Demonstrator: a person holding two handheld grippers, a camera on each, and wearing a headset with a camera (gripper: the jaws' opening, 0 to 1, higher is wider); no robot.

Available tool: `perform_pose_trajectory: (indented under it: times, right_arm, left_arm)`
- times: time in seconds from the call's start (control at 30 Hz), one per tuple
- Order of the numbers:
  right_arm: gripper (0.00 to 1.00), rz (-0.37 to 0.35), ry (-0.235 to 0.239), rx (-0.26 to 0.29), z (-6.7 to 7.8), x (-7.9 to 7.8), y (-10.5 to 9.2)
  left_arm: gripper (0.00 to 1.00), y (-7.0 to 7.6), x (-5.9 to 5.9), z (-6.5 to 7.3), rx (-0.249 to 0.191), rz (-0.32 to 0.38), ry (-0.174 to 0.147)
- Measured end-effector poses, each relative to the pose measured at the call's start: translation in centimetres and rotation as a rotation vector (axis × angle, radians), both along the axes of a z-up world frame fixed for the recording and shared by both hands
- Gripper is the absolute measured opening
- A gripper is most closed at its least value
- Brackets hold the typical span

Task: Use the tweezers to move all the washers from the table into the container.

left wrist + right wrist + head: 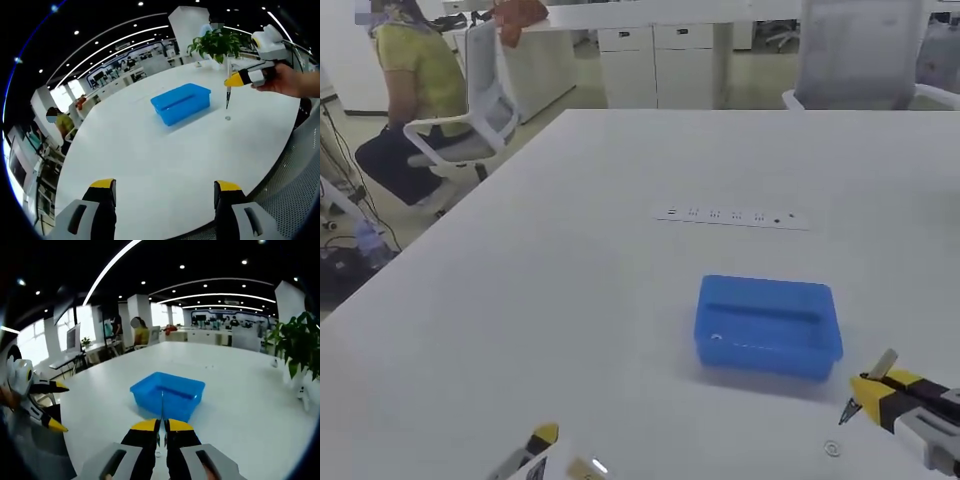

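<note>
A blue container (765, 325) stands on the white table (600, 300), with one small washer (717, 338) inside at its left end. Another washer (832, 449) lies on the table in front of the container's right corner. My right gripper (872, 386) is shut on the tweezers (848, 410), whose tips point down just above and right of that washer. In the right gripper view the tweezers (162, 407) stick out from the shut jaws toward the container (167, 392). My left gripper (165, 192) is open, with nothing in it, low over the table's near edge.
A power strip (732, 216) is set into the table beyond the container. A person sits on a white chair (470, 110) at the far left. A potted plant (220, 45) stands at the table's end.
</note>
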State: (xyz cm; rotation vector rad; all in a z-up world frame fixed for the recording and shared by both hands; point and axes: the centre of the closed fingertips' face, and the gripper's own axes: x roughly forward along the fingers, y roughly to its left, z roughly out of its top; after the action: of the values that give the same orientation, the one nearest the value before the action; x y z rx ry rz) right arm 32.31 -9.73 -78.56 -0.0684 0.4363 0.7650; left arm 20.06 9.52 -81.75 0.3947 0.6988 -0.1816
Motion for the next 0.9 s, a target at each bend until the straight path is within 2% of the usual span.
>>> perform_pose_trajectory:
  times: [0.23, 0.5, 0.9]
  right_arm:
    - [0.02, 0.016, 0.013, -0.030, -1.6, -0.2, -0.2]
    - [0.02, 0.019, 0.024, -0.050, -2.7, -0.2, -0.2]
    - [0.02, 0.037, -0.006, -0.068, -2.7, -0.4, 0.1]
  left_arm:
    - [0.82, 0.0, 0.0, 0.0, 0.002, 0.001, -0.001]
    - [0.81, 0.1, 0.0, -0.1, 0.004, 0.002, 0.002]
    - [0.81, 0.1, 0.0, -0.1, 0.010, 0.003, 0.004]
